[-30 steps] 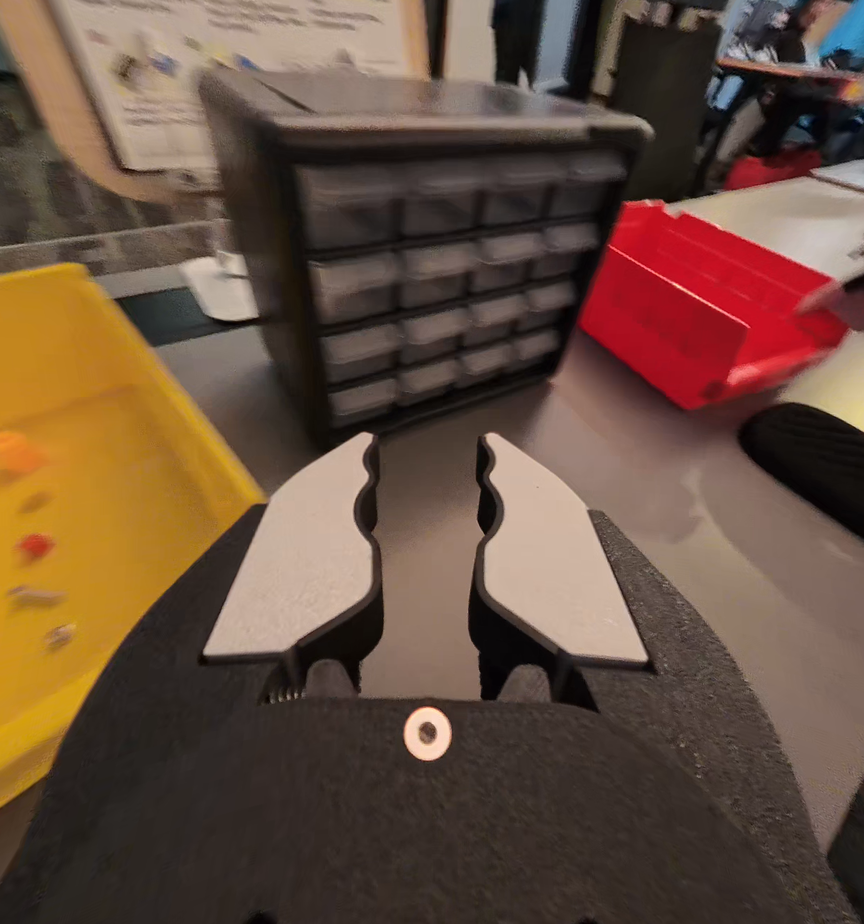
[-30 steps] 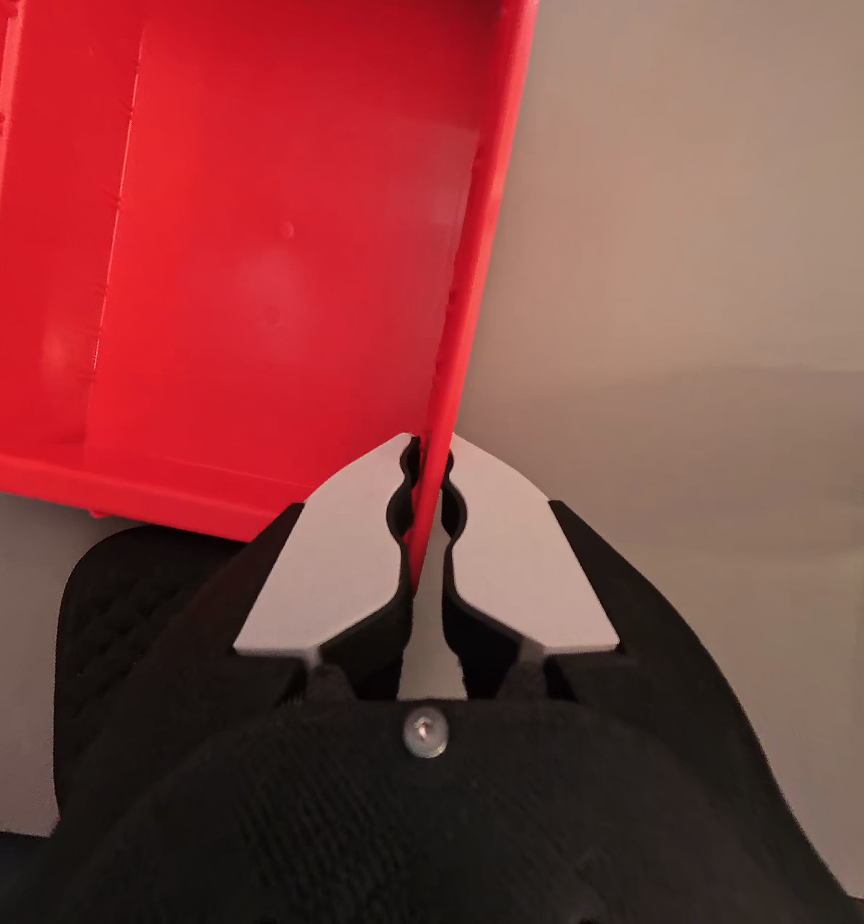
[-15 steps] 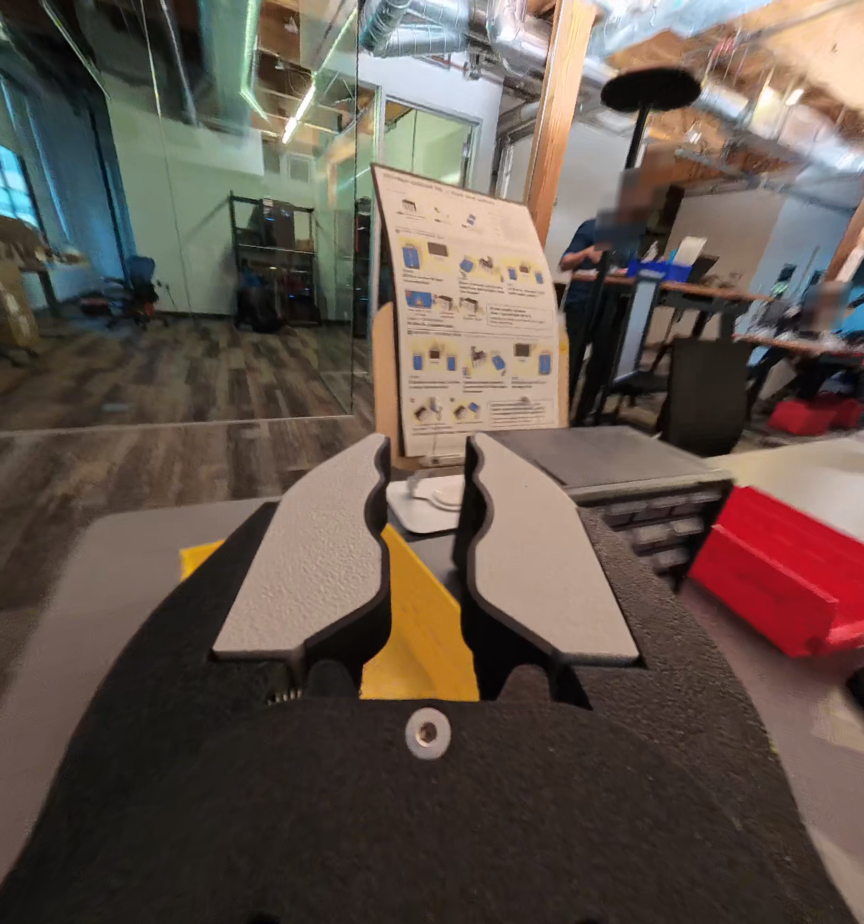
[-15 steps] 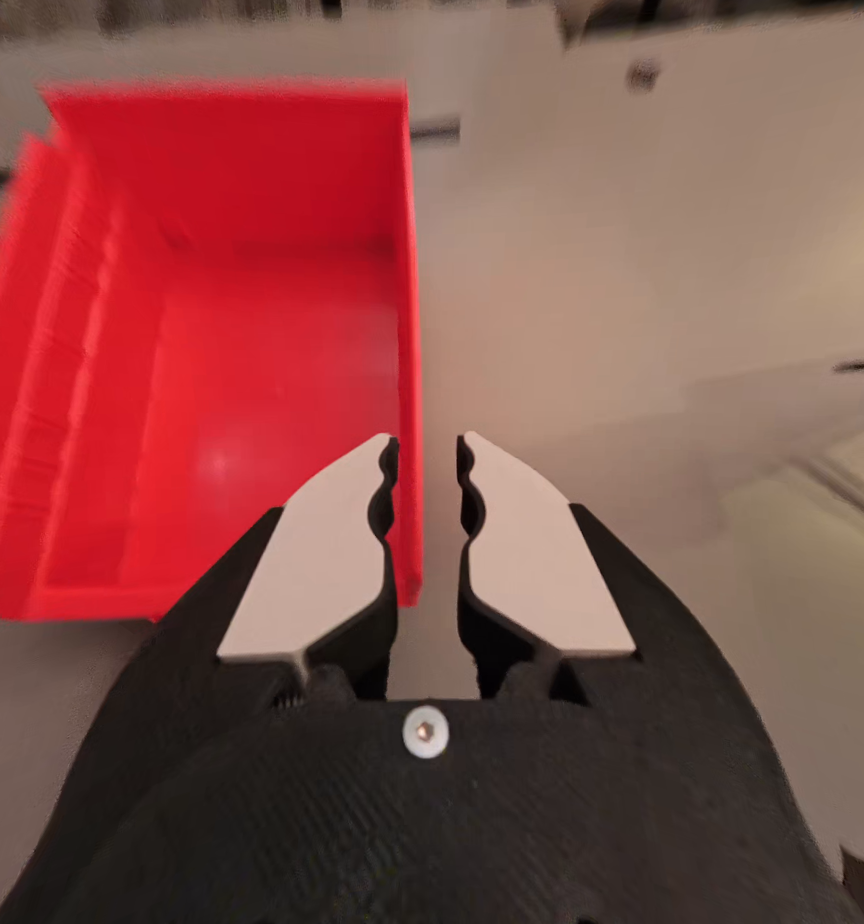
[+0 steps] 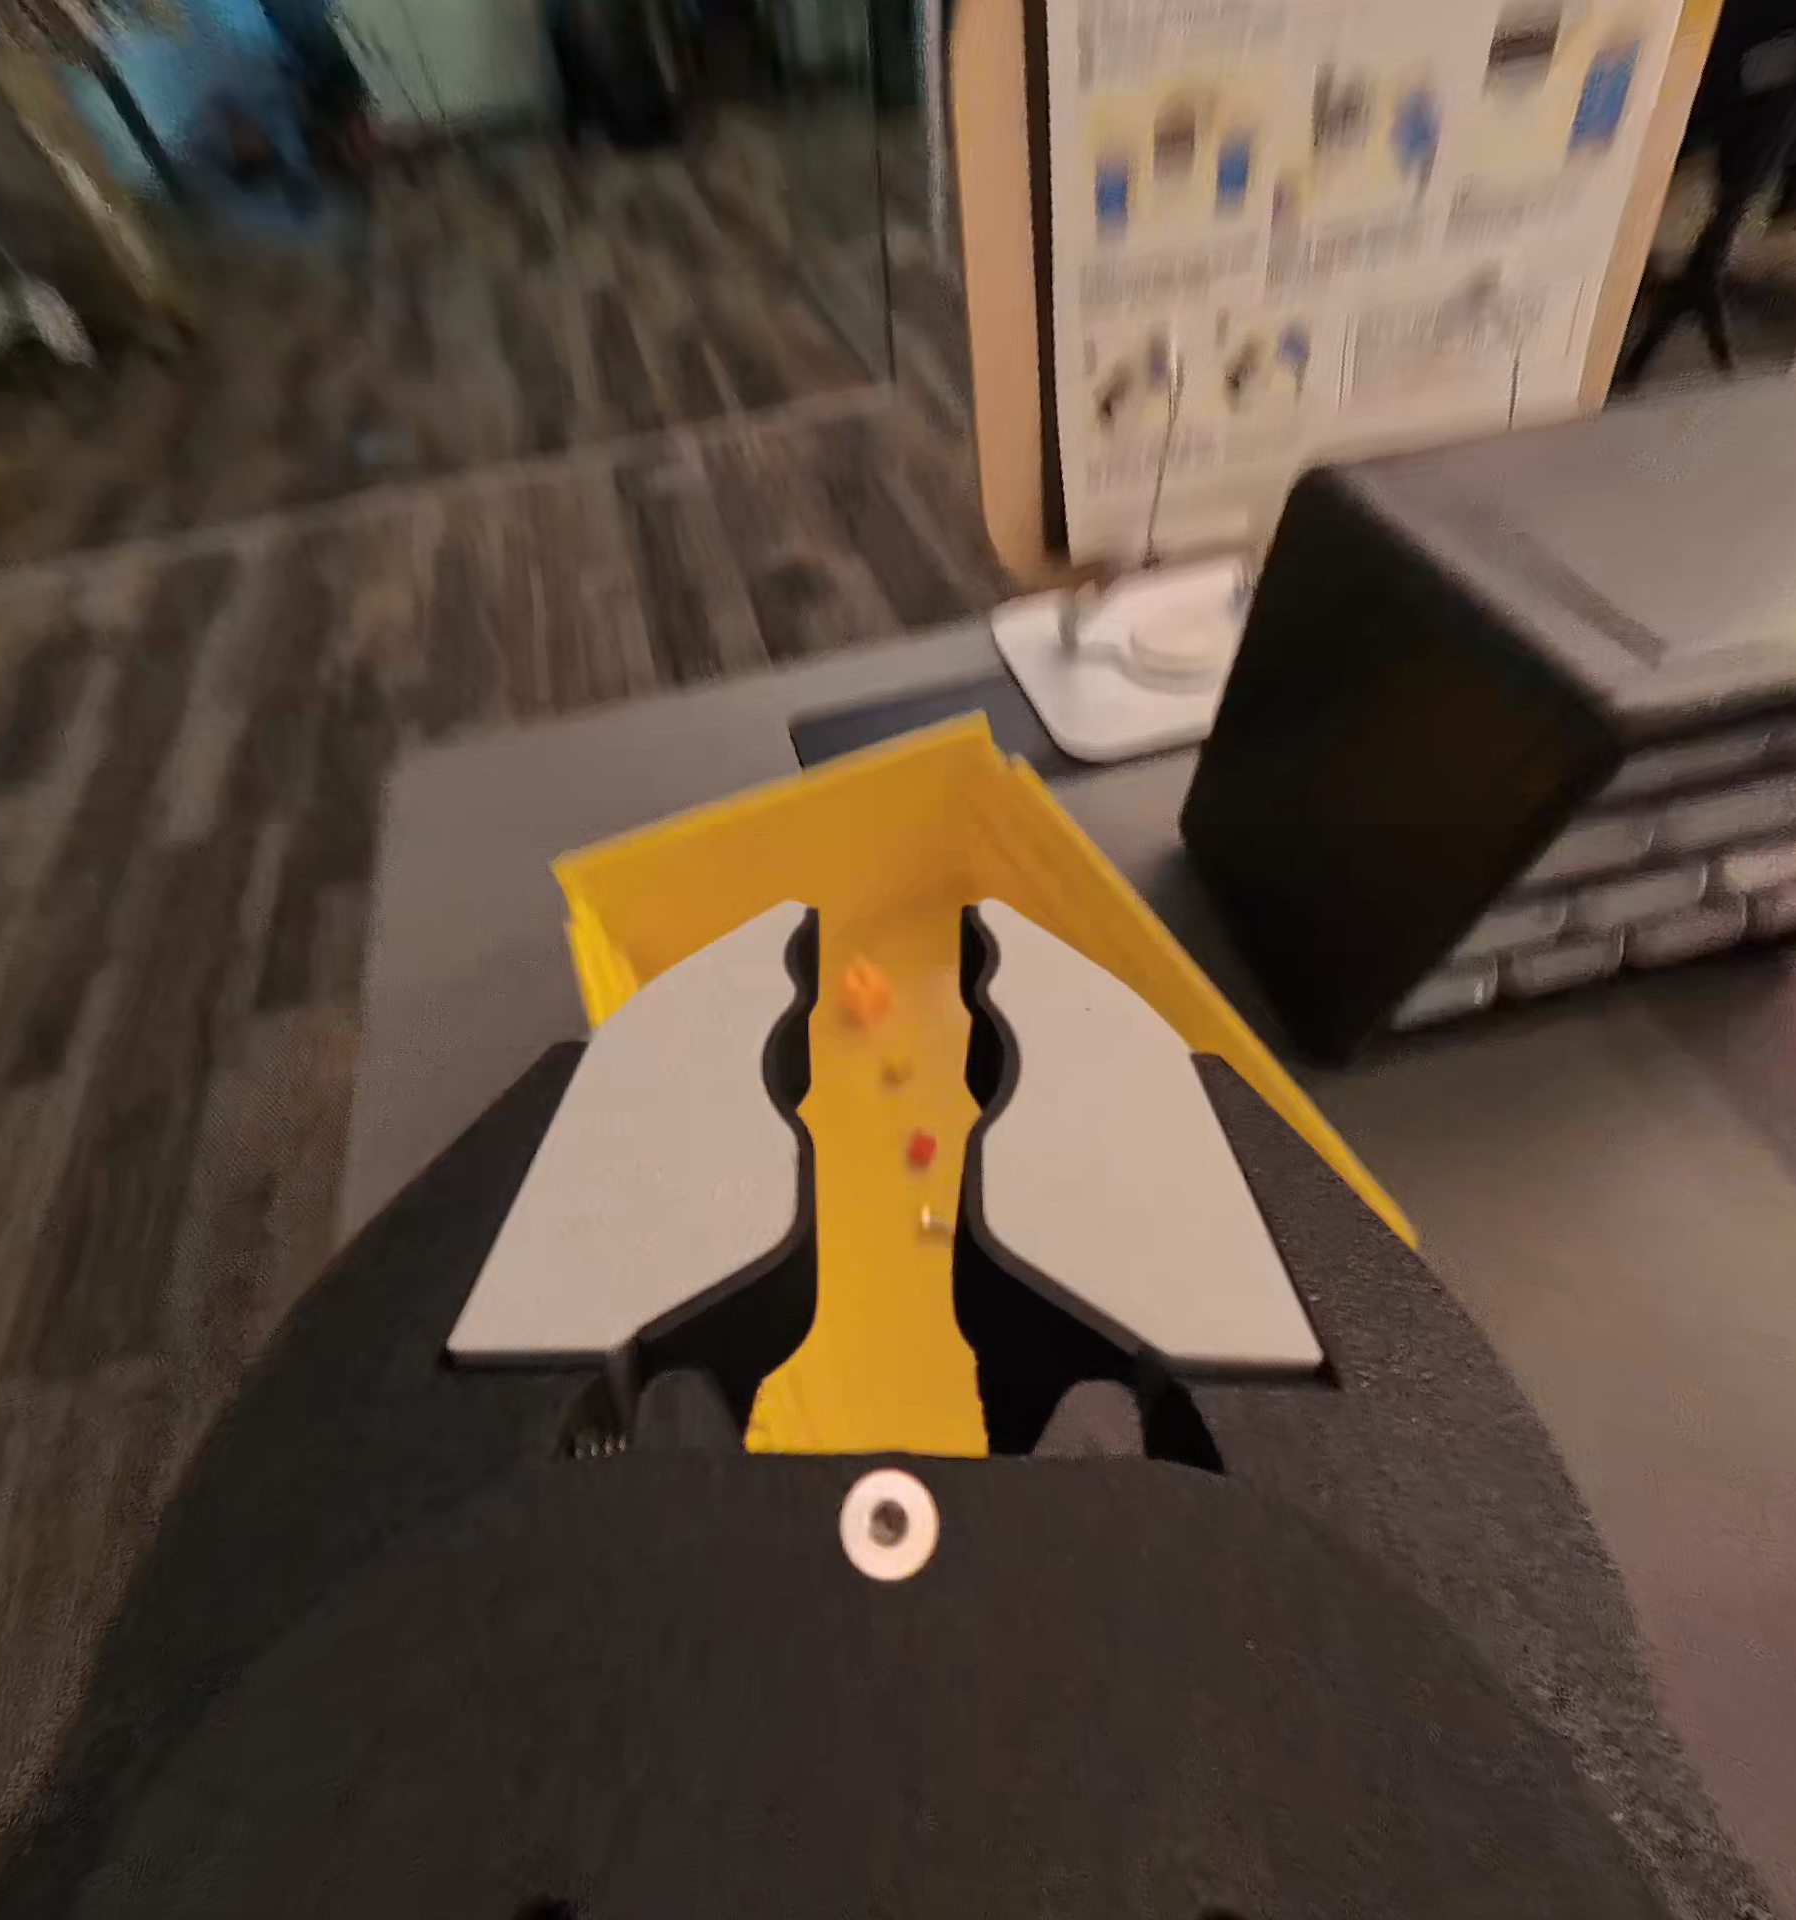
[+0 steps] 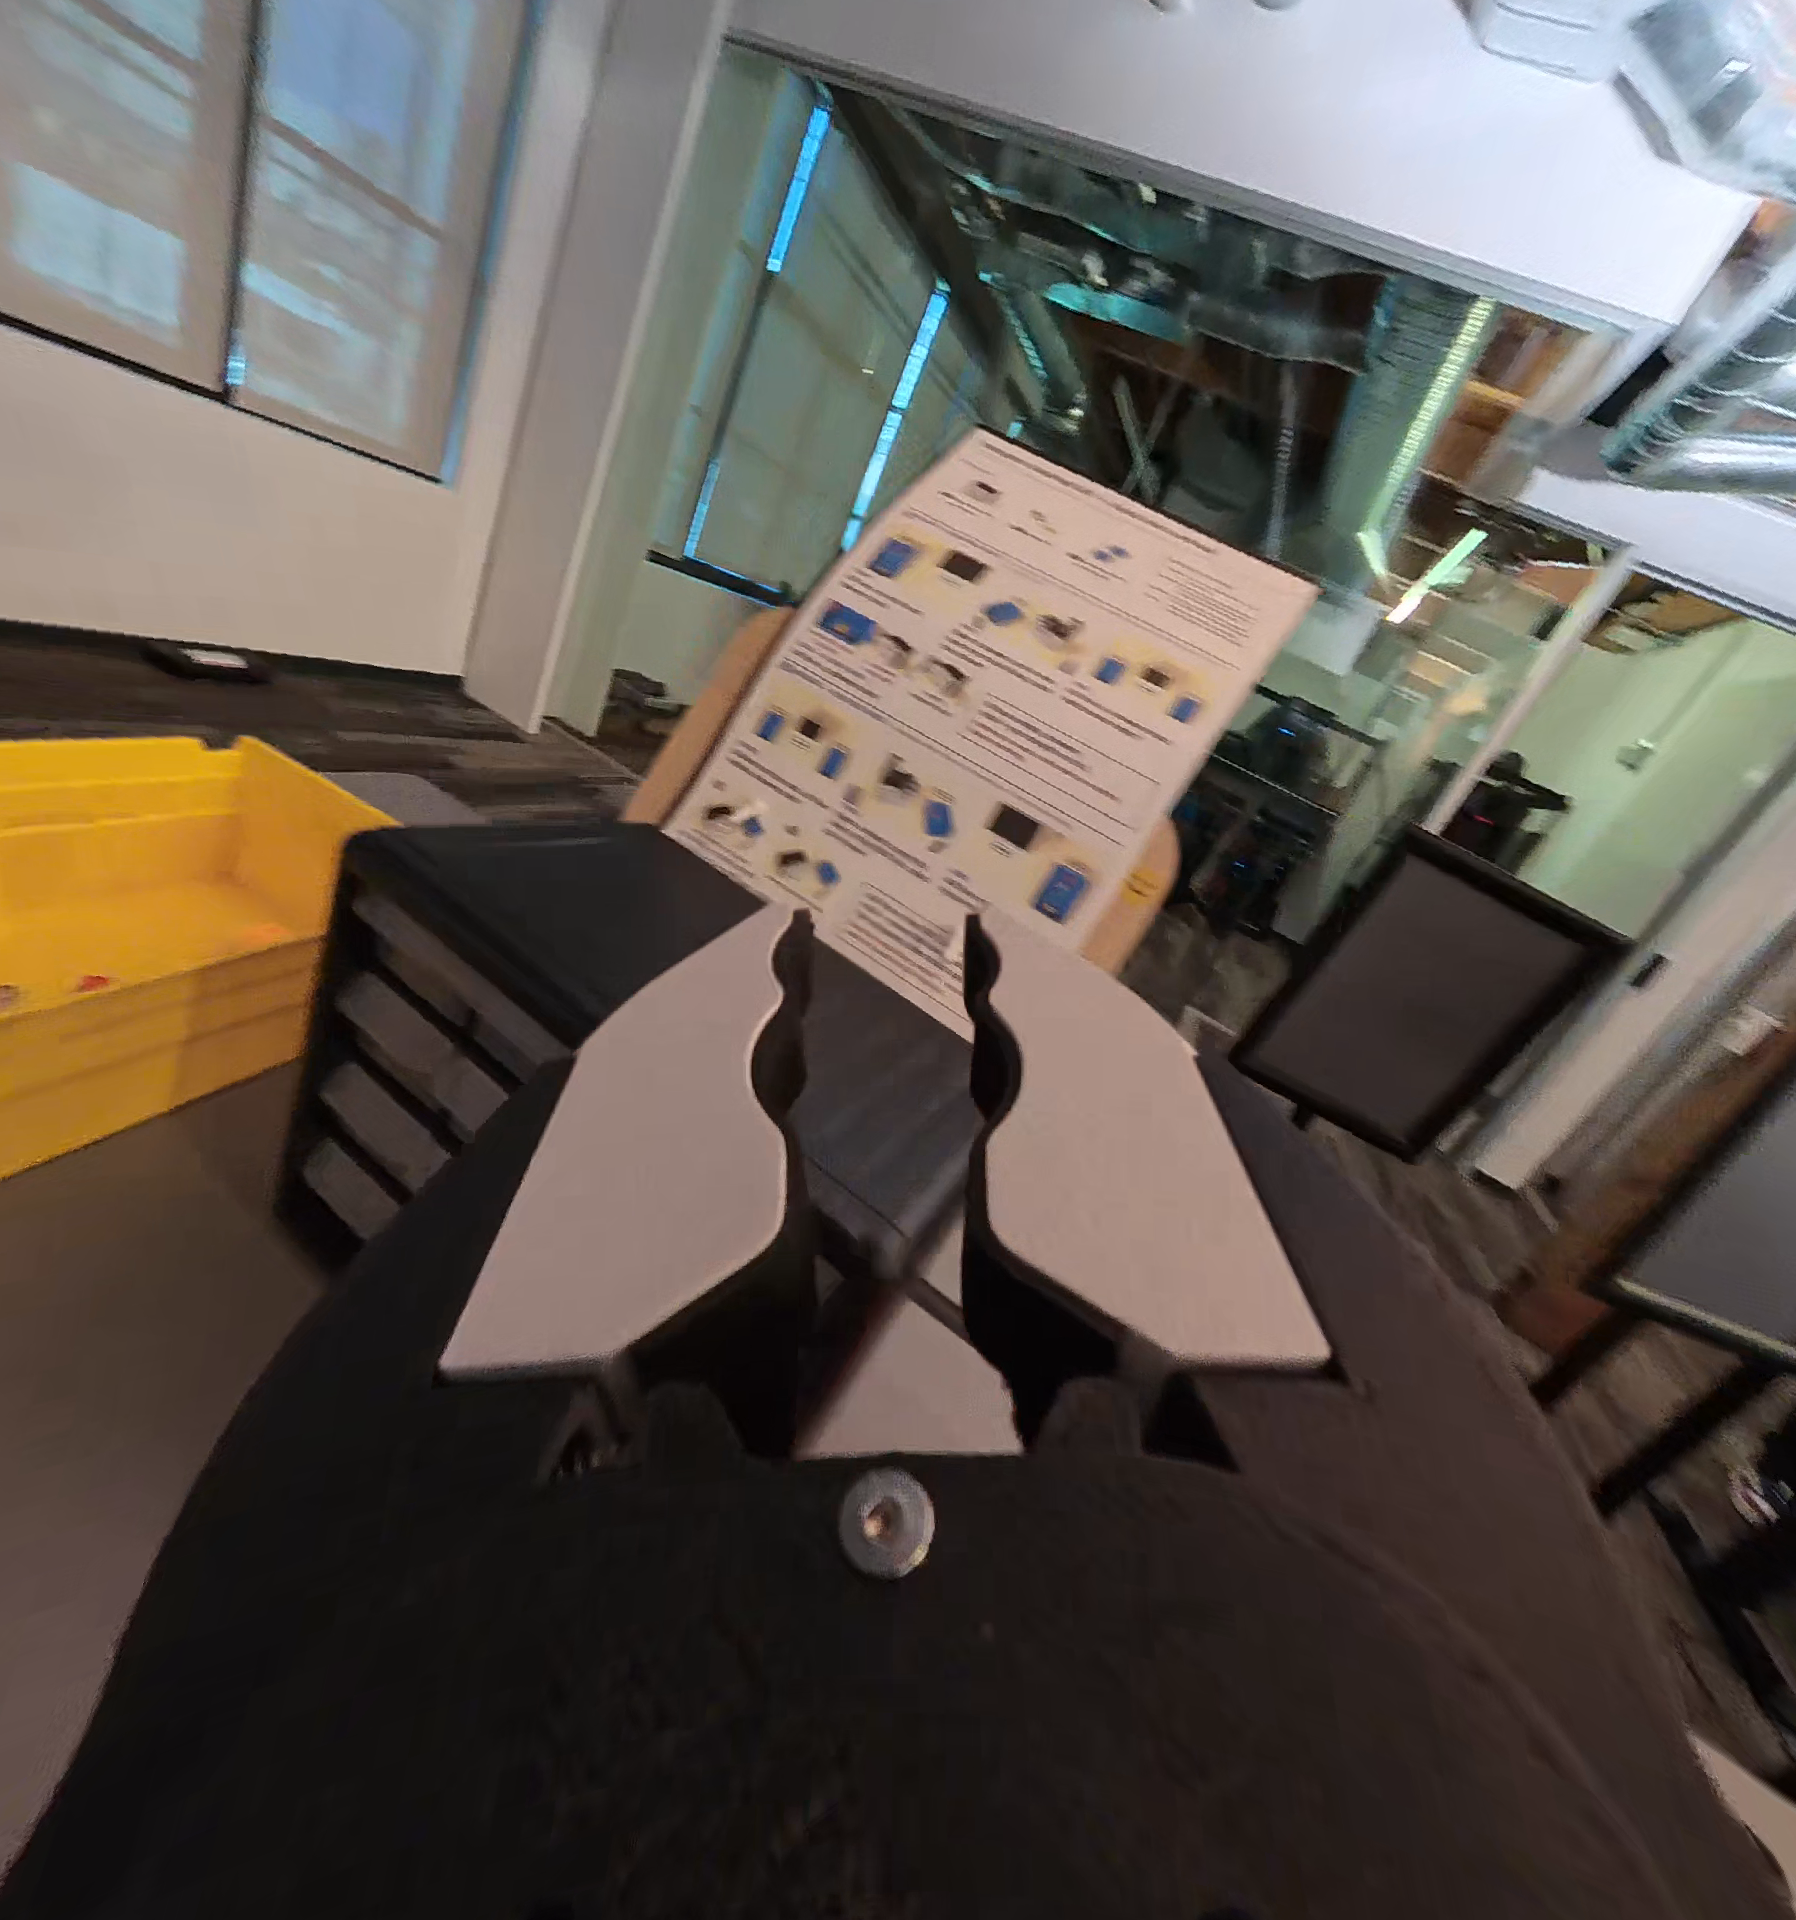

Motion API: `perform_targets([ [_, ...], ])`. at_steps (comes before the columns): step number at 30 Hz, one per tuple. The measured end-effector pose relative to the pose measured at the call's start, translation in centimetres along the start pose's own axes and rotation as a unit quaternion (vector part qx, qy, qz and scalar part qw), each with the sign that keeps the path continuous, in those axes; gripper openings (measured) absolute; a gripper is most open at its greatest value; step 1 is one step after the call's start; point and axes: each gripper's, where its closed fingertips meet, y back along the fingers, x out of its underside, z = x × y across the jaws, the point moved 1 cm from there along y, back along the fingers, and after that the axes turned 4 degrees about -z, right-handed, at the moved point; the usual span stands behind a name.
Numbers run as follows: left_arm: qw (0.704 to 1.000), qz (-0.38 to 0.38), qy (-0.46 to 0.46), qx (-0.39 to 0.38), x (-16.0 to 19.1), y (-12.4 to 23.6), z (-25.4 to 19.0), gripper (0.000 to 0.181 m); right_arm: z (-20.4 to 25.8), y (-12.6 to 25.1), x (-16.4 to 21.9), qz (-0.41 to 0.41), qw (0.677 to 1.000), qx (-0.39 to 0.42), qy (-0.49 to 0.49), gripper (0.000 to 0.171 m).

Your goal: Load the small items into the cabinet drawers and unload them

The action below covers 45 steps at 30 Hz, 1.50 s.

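My left gripper (image 5: 889, 920) is open and empty above the yellow bin (image 5: 769, 873). On the bin floor lie an orange piece (image 5: 863, 987), a red piece (image 5: 920, 1148) and a small metal piece (image 5: 930, 1221). The black drawer cabinet (image 5: 1393, 831) stands to the bin's right. My right gripper (image 6: 883, 930) is open and empty, raised and pointing over the cabinet (image 6: 520, 935). The yellow bin also shows at the left of the right wrist view (image 6: 94, 831).
An instruction board (image 5: 1320, 239) on a white stand (image 5: 1112, 665) stands behind the cabinet. The grey table (image 5: 1600, 1299) runs to the right. The board (image 6: 987, 727) and a dark panel (image 6: 1413, 1008) lie beyond my right gripper. Some 45 cm of space lies between my two pairs of fingers. To reach the small metal piece (image 5: 930, 1221) in a straight line is about 25 cm for my left fingers, about 50 cm for my right. The right camera catches it too, in the right wrist view (image 6: 0, 993).
My right gripper let go of the red bin's wall, opened and swung up toward the cabinet. My left gripper swung left and tilted down over the yellow bin, its jaws narrowing a little.
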Motion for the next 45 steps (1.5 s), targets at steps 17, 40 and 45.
perform_targets([
  [17,0.979,0.200,-0.029,0.026,9.5,-11.1,1.6,0.020,14.0,-8.5,4.0,-0.061,0.981,0.004,0.187,0.035],
  [40,0.963,0.264,-0.044,0.020,12.2,-13.4,1.5,0.022,16.3,-7.6,14.4,0.014,0.941,0.069,0.331,0.020],
  [45,0.963,0.265,-0.043,0.019,12.3,-13.5,1.8,0.024,15.6,-8.1,15.1,0.033,0.929,0.082,0.360,0.022],
])
